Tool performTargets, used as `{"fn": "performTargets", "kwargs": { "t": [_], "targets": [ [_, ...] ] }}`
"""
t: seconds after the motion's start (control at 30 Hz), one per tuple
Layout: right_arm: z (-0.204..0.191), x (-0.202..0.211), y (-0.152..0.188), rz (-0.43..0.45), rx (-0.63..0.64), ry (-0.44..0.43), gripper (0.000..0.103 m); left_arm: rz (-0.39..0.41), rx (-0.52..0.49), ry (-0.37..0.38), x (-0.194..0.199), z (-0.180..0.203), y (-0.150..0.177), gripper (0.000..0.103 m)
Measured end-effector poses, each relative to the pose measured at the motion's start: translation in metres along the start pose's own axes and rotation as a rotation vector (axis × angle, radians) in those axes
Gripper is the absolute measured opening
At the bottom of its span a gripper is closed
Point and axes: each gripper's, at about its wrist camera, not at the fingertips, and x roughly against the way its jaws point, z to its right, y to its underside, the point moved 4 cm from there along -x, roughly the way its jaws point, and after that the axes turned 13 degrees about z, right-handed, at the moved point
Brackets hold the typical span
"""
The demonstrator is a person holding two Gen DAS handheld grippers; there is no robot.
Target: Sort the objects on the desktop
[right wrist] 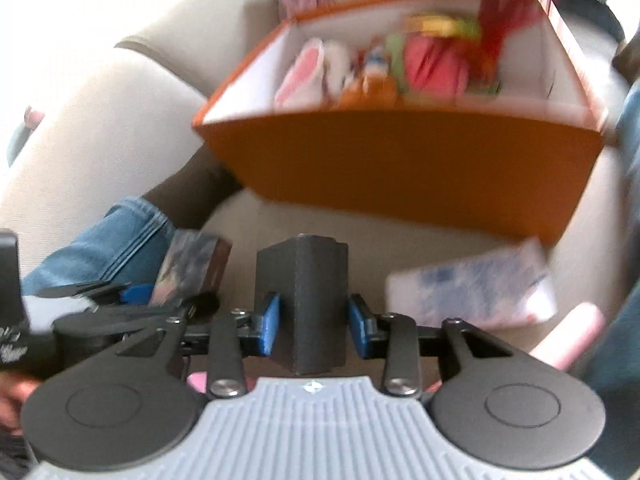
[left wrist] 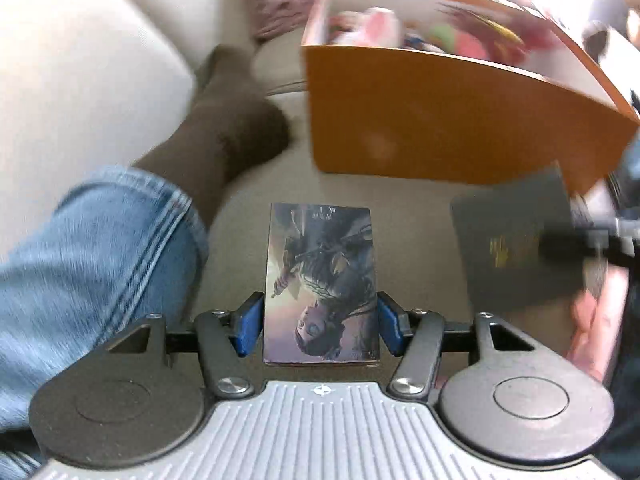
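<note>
My left gripper (left wrist: 320, 322) is shut on an illustrated book (left wrist: 322, 280) with a figure on its cover, held flat in front of me; it also shows in the right wrist view (right wrist: 192, 268). My right gripper (right wrist: 314, 322) is shut on a dark grey book (right wrist: 310, 300), seen spine-on; in the left wrist view the same book (left wrist: 516, 240) shows gold lettering at the right. An orange box (left wrist: 440, 120) with toys inside stands ahead of both grippers, also in the right wrist view (right wrist: 400, 160).
A leg in blue jeans (left wrist: 92, 248) and a brown sock (left wrist: 224, 132) lies at the left on a beige sofa (left wrist: 80, 60). A white and blue packet (right wrist: 476, 288) and a pink object (right wrist: 572, 336) lie at the right. Pink cloth (left wrist: 280, 0) sits behind the box.
</note>
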Motion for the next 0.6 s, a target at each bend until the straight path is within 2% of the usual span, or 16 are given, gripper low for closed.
{"fn": "performTargets", "kwargs": {
  "t": [0.1,0.2,0.3,0.37,0.5,0.6],
  "targets": [
    [-0.004,0.006,-0.006,0.018,0.13,0.069,0.039,-0.014,0.0,0.059,0.009,0.012,-0.012,0.067],
    [-0.007,-0.002,-0.003,-0.011,0.184,0.083,0.039,-0.041,0.033,0.088,0.009,0.005,-0.013,0.066],
    [-0.007,-0.01,0.0,-0.04,0.158,0.049,0.039,-0.029,0.079,0.11,0.003,-0.001,-0.016,0.066],
    [-0.01,-0.015,0.003,-0.051,0.141,0.017,0.039,0.009,0.083,0.143,0.001,-0.001,-0.021,0.066],
    [-0.017,-0.019,0.002,-0.046,0.144,-0.016,0.04,0.081,0.027,0.185,-0.002,0.011,-0.034,0.066],
    [-0.015,-0.015,0.004,-0.059,0.108,-0.039,0.039,0.073,-0.012,0.199,-0.003,0.016,-0.037,0.066]
  ]
}}
